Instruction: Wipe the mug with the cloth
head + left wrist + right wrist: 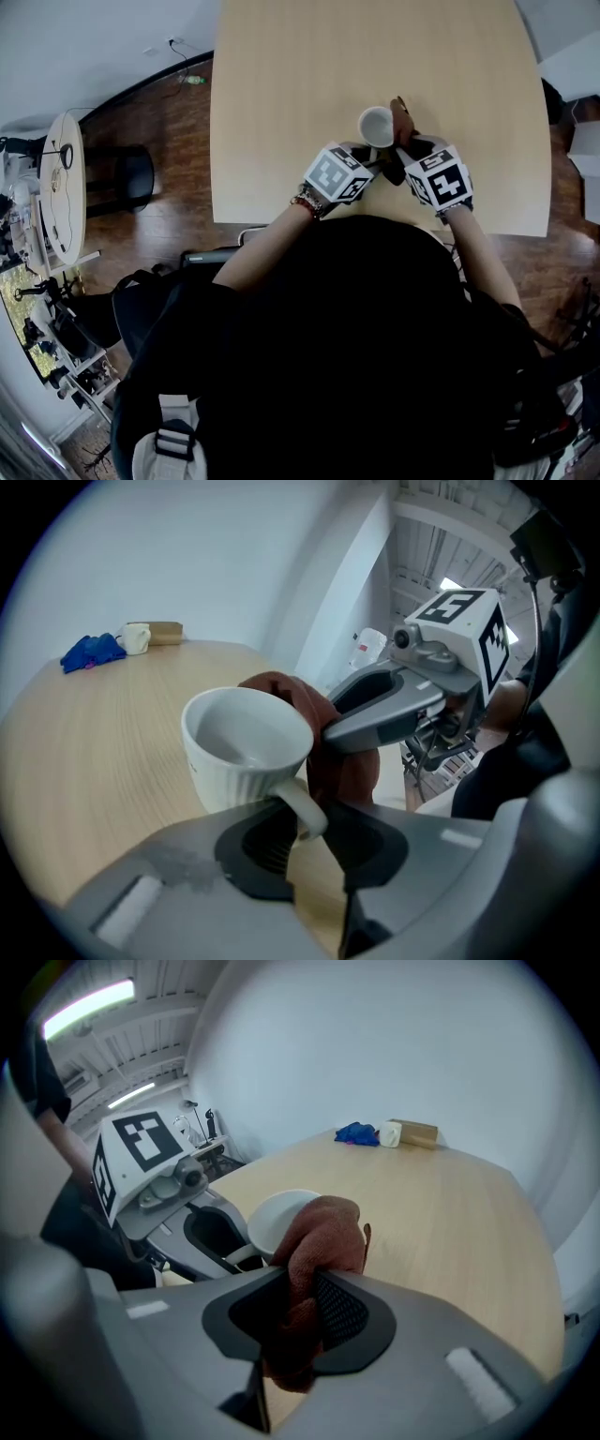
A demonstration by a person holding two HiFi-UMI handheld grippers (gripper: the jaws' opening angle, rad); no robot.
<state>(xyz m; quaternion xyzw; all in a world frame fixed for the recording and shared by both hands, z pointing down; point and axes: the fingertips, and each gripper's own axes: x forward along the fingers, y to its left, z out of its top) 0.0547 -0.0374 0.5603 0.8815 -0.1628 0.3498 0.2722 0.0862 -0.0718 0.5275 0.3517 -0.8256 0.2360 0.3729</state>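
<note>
Right gripper (295, 1321), cloth (319, 1232) block mug (267, 1218); blue rag (356, 1133), box (417, 1133) beyond

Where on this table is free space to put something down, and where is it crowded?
Bare: the table left of the mug and beyond it, and right of the cloth. Crowded: the near edge, where the left gripper and right gripper meet at the mug, and the far end with a blue cloth, small mug and box.
</note>
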